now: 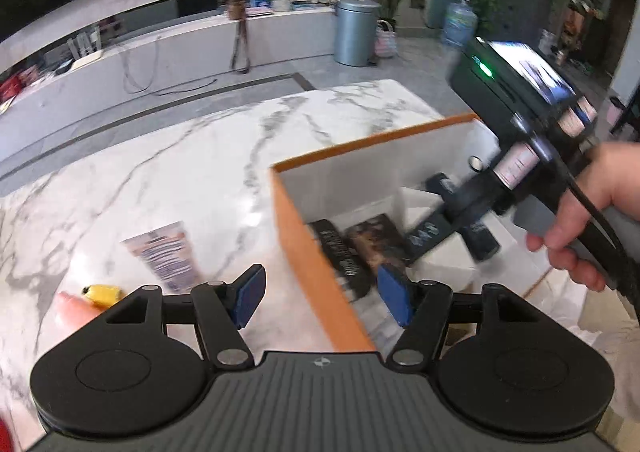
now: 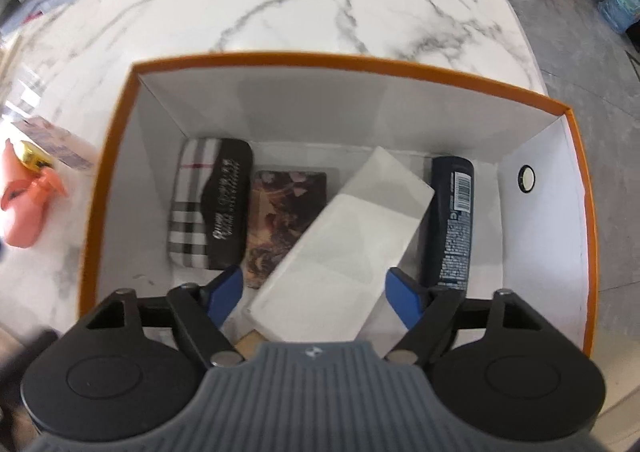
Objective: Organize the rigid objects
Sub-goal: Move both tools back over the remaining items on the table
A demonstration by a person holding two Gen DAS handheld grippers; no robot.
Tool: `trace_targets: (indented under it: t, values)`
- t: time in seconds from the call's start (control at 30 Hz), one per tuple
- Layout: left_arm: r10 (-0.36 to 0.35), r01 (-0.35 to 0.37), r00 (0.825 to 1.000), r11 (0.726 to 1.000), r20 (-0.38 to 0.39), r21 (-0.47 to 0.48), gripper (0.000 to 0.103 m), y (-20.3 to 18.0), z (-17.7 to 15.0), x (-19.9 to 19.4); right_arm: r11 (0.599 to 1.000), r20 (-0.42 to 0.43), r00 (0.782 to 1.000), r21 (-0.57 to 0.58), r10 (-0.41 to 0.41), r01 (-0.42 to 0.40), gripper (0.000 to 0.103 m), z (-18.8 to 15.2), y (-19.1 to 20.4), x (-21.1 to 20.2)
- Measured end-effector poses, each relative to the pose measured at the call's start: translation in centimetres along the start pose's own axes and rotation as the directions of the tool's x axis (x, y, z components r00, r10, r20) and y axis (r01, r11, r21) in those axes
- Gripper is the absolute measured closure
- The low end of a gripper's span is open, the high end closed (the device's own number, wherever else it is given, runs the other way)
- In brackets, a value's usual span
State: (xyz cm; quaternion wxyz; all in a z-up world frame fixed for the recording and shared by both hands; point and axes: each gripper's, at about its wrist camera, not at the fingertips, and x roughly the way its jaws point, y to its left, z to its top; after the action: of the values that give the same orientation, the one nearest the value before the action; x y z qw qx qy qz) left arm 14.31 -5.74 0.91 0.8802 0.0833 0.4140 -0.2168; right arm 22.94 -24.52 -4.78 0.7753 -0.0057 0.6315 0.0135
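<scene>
Above the orange box (image 2: 576, 155), right hand-held gripper (image 2: 316, 292), jaws apart.

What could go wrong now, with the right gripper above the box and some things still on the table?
1. The white packet lies tilted across the brown card in the orange box; the next things may not lie flat.
2. The open right gripper hangs low inside the box and might knock the dark bottle.
3. The open left gripper straddles the box wall and might catch it when moving toward the tube.
</scene>
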Motion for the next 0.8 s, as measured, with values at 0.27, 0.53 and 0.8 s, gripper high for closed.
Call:
trace_targets:
  t: [0.27,0.53,0.8]
  values:
    - [0.045,-0.046,0.999,0.997,-0.01,-0.056,0.027,4.0,-0.9,0.0,0.999,-0.003,1.0,-0.028,-0.017,0.017,0.052,0.2,0.2,0.4]
    - [0.081,-0.084,0.996,0.993,-0.037,-0.079,0.028,6.4,-2.1,0.2,0.957,0.001,0.98,-0.219,-0.197,0.192,0.075,-0.2,0.9,1.4]
    - [0.112,-0.116,0.992,0.989,-0.052,-0.089,0.028,8.0,-2.6,0.0,0.961,0.015,0.982,-0.207,-0.186,0.185,0.084,0.4,0.7,0.8]
